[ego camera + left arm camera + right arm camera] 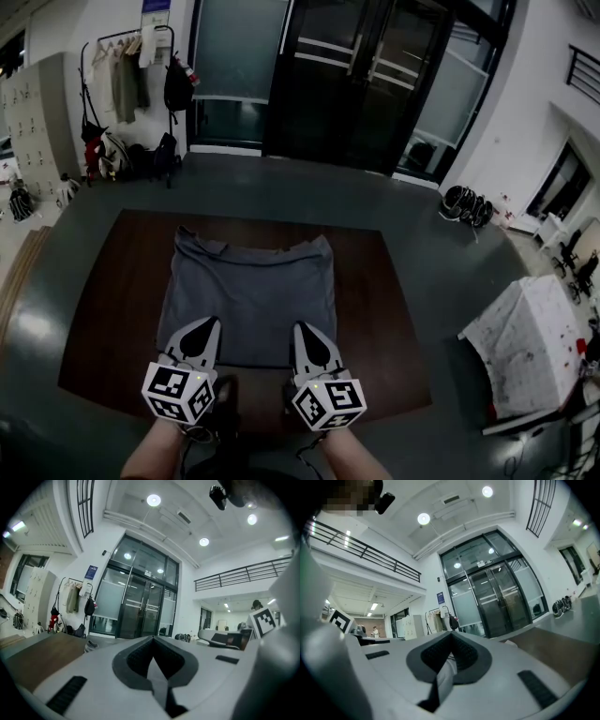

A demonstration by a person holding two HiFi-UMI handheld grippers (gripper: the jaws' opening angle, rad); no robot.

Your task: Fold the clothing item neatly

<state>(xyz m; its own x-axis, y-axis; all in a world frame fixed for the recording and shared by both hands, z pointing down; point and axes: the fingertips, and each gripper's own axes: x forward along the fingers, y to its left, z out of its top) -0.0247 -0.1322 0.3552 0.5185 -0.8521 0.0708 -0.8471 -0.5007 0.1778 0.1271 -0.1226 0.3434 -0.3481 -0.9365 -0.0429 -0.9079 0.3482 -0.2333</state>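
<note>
Dark brown table (103,319), glass doors (356,75) far, coat rack (127,84) far left; grey shirt (248,291) flat, collar far; left gripper (212,322), right gripper (301,327) each pinching near hem

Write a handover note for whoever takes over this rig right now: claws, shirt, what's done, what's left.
Left claw: shut on the near edge of the grey T-shirt.
Right claw: shut on the same edge, further right.
T-shirt: spread on the dark table, far edge toward the doors.
Done: near edge gripped at two points; no finished fold visible.
Left: probably carry the near edge over to the far edge, then fold again and smooth.
</note>
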